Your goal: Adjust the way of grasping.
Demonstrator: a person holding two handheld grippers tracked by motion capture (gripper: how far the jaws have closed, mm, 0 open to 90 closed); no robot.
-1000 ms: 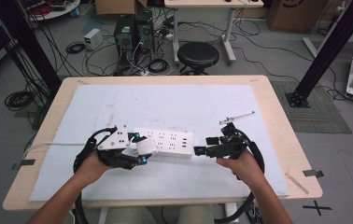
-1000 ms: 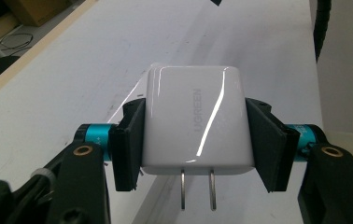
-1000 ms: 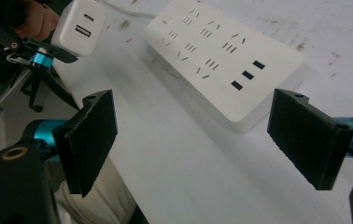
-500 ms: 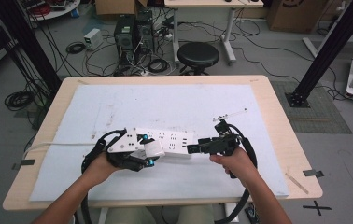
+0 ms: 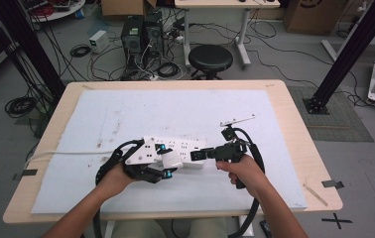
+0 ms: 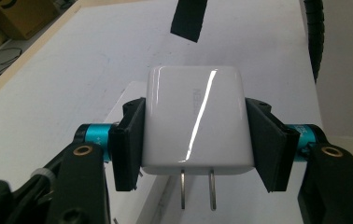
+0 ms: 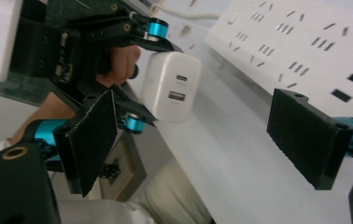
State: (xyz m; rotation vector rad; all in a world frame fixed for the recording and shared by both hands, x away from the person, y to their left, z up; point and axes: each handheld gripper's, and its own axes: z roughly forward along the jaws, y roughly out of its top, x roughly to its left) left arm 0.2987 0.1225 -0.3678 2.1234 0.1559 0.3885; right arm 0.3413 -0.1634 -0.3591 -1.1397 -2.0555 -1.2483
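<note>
A white power strip [image 5: 188,146] lies across the white mat [image 5: 175,109], and its cord [image 5: 61,153] runs off to the left. My left gripper [image 5: 168,167] is shut on a white USB charger [image 5: 172,159] just above the strip's near edge. In the left gripper view the charger [image 6: 195,121] sits between the pads [image 6: 128,144], its two prongs pointing back at the camera. My right gripper [image 5: 198,155] stands open at the strip's right part. The right gripper view has its pads [image 7: 310,135] wide apart, with the charger [image 7: 172,86] and the strip [image 7: 305,42] beyond them.
The mat covers most of the wooden table [image 5: 294,114], whose front edge is close under both hands. A thin stick [image 5: 317,193] and a piece of tape [image 5: 332,183] lie at the right front corner. Black cables loop beside each hand.
My left gripper has carried the charger to the right along the strip. The right gripper has slid left toward it. The strip has stayed put.
</note>
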